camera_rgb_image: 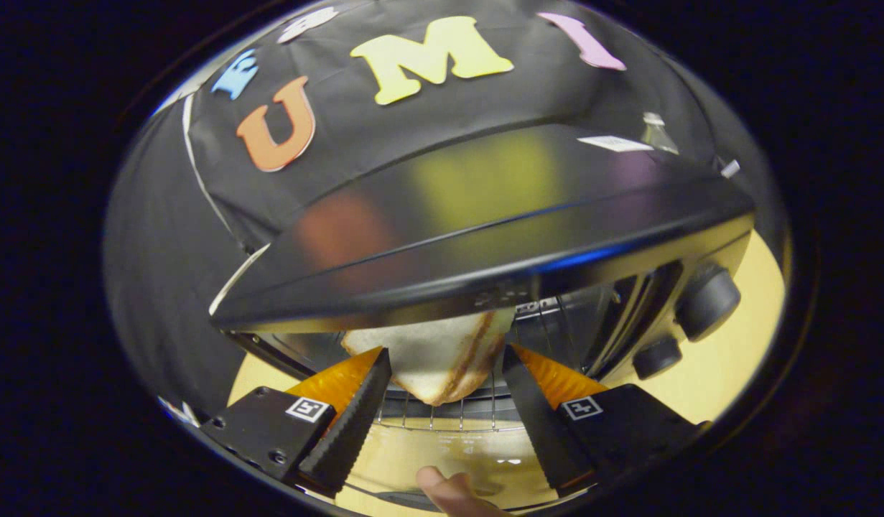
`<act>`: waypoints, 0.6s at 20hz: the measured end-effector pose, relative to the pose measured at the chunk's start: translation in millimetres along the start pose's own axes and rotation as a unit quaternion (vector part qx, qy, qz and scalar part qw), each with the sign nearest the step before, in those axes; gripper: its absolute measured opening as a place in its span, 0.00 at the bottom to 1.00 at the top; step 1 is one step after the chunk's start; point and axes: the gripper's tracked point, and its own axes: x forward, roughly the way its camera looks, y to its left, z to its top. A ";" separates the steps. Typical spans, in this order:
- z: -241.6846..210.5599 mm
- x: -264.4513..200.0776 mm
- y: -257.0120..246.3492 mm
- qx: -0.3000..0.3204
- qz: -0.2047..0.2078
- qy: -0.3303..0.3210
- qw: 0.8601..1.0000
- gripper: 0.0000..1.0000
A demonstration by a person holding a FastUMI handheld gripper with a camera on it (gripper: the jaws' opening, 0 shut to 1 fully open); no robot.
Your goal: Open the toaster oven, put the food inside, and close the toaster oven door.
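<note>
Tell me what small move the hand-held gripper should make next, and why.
Probably draw the hand-held gripper straight back. Its fingers stand open and apart from the sandwich, which looks to be lying on the wire rack inside the toaster oven. Backing out would clear the opening so the door can be shut.

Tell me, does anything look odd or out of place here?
Only slightly: the sandwich lies on the wire rack of the open toaster oven with one corner poking out past the rack's front edge, between the open jaws of the gripper.
</note>
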 end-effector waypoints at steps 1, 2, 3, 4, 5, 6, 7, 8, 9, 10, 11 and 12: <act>0.6 -2.3 -3.8 -0.012 -0.011 -0.005 1.000 1.00; 1.9 -6.3 -2.8 -0.017 -0.012 -0.013 1.000 1.00; 0.9 -10.1 -0.7 -0.020 -0.007 -0.019 1.000 1.00; -2.5 -17.0 0.9 -0.025 -0.003 -0.019 1.000 1.00; -6.0 -24.6 1.0 -0.025 -0.002 -0.022 0.999 1.00; -13.0 -32.7 3.0 -0.026 0.001 -0.023 0.999 1.00; -24.3 -43.8 5.2 -0.026 0.001 -0.023 0.999 1.00; -36.6 -54.4 8.8 -0.027 0.002 -0.023 0.999 1.00; -47.9 -61.5 11.8 -0.030 0.000 -0.022 0.999 1.00; -59.3 -69.4 14.4 -0.041 -0.003 -0.025 0.999 1.00; -71.5 -78.0 14.9 -0.054 -0.014 -0.029 0.998 1.00; -82.9 -85.1 13.0 -0.069 -0.031 -0.035 0.997 1.00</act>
